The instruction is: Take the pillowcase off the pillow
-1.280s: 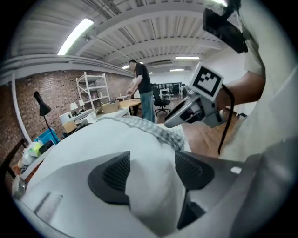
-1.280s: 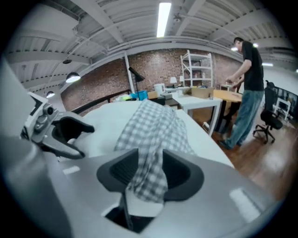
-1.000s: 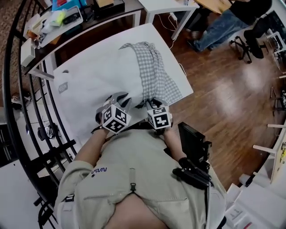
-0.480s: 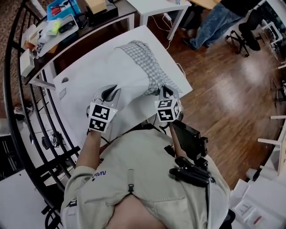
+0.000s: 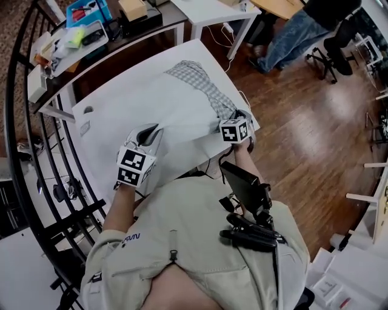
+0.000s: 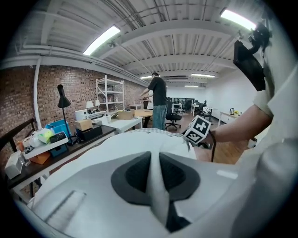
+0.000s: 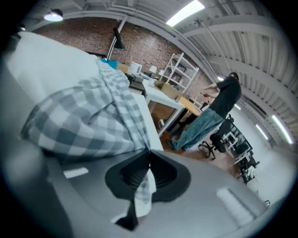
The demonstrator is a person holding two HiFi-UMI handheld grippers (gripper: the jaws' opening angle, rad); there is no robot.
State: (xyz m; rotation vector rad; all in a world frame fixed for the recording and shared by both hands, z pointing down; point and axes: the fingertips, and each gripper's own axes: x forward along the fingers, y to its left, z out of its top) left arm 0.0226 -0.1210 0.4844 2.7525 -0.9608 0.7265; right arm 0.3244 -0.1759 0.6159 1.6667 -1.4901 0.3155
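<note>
Nearest: left hand-held gripper (image 6: 154,162). Its jaws have just been closing and are now narrow, with a thin fold of white cloth pinched between the pads. The cloth belongs to the bare pillow (image 5: 160,109), at its near end.

Right hand-held gripper (image 7: 148,162) sits out at the tabletop's right edge, well apart from the left one. Jaws are together on a tuck of checked cloth, which is the pillowcase (image 5: 203,82); a tail of it hangs below the pads.

Pillow lies across the white tabletop (image 5: 97,145), w/ most of its near part uncovered.

Pillowcase is still on the far right end, approx. from the far corner down the right side to the right hand-held gripper. It is bunched and creased there. In the right gripper view it wraps a rounded bulge of pillow just past the jaws.

Beyond: dark side table (image 5: 151,24) w/ a blue bin (image 5: 90,9) and other clutter. A person in jeans (image 5: 291,36) stands on the wood floor (image 5: 303,121), beside an office chair (image 5: 333,54).
</note>
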